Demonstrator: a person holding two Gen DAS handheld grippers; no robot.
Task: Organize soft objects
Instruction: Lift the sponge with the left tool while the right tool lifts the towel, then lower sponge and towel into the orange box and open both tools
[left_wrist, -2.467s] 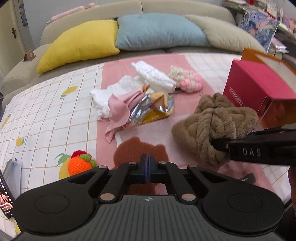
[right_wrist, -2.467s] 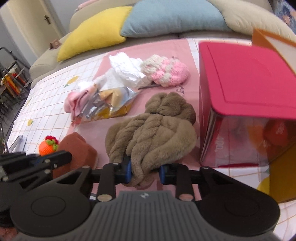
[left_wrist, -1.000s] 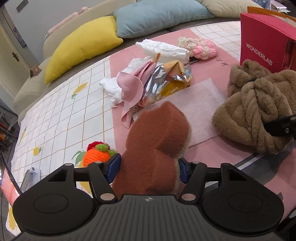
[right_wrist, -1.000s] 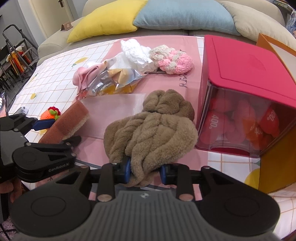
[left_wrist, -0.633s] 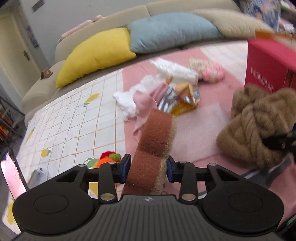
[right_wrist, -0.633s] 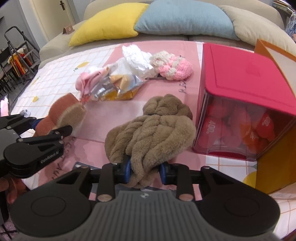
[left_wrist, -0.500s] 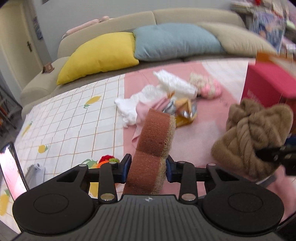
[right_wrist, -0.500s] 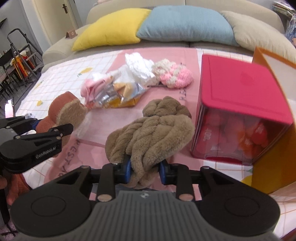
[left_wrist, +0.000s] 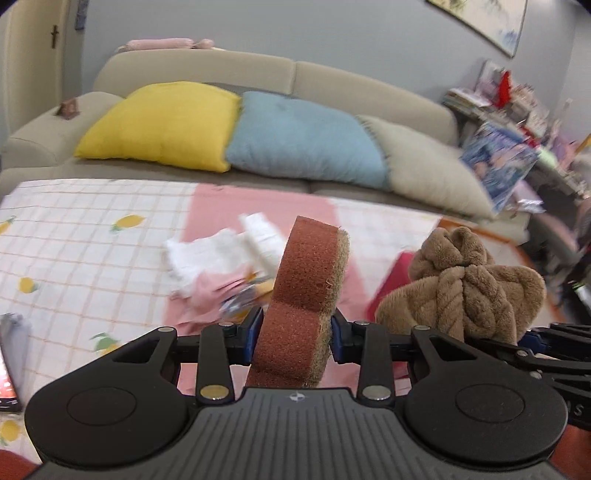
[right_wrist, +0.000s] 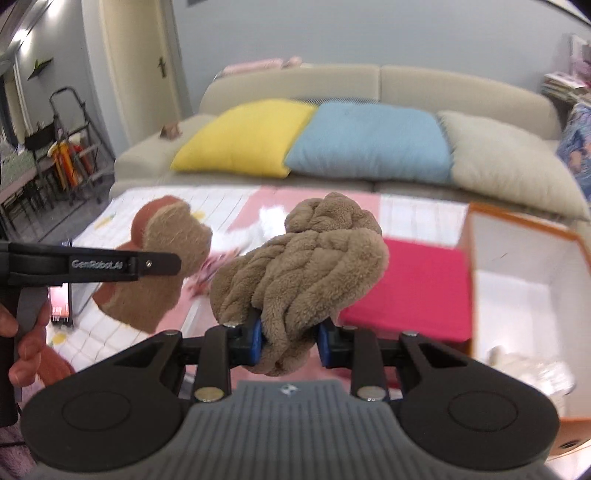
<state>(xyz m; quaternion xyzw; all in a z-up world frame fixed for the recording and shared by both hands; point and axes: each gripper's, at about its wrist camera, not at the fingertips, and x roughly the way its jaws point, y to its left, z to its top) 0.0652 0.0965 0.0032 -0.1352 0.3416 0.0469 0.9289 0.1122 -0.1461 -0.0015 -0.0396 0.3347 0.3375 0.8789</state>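
Note:
My left gripper (left_wrist: 295, 332) is shut on a reddish-brown sponge pad with a tan underside (left_wrist: 306, 291) and holds it upright above the table; it also shows in the right wrist view (right_wrist: 166, 258). My right gripper (right_wrist: 290, 341) is shut on a knotted tan plush bundle (right_wrist: 303, 266), lifted off the table; it also shows at the right of the left wrist view (left_wrist: 461, 288). Both are raised side by side. A heap of white and pink cloths with a foil packet (left_wrist: 221, 266) lies on the pink mat behind.
An open orange box with a white inside (right_wrist: 524, 280) stands at the right, with a red-lidded container (right_wrist: 417, 291) beside it. A sofa with yellow (left_wrist: 159, 125), blue and beige cushions runs along the back. A phone (right_wrist: 59, 302) lies at the table's left.
Both grippers have risen well above the table with the sponge pad and the plush bundle. The views now tilt up toward the sofa and wall. The orange box's inside has come into view.

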